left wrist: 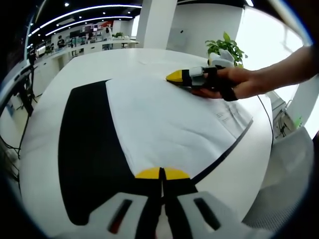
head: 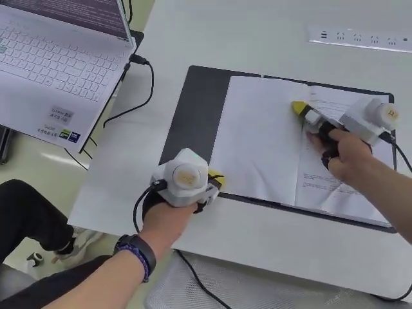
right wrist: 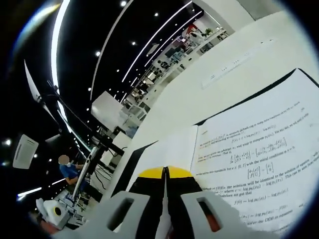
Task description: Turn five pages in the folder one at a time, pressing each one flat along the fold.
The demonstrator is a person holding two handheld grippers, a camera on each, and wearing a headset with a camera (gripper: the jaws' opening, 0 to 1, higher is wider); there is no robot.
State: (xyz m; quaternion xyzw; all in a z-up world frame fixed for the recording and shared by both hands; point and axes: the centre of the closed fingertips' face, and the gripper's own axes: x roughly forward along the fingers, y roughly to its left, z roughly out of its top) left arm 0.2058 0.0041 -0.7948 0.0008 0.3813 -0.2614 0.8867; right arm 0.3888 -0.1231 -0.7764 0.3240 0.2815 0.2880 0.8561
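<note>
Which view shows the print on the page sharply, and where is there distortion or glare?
Right gripper view: the printed page is fairly sharp, its lines curved by the fisheye. Head view: even light, print too small to read. Left gripper view: the folder bulges; the upper right is washed out.

Black folder (head: 193, 116), white pages (head: 257, 141), yellow-tipped fingers (left wrist: 149, 174), white table (head: 257, 38)

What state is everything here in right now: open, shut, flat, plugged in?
Folder: open, lying flat.
Left page: blank side up, lying flat.
Right page: printed side up.
Left hand-held gripper: shut, tip at the left page's near edge.
Right hand-held gripper: shut, tip at the fold.
Laptop: open, cable plugged in.
</note>
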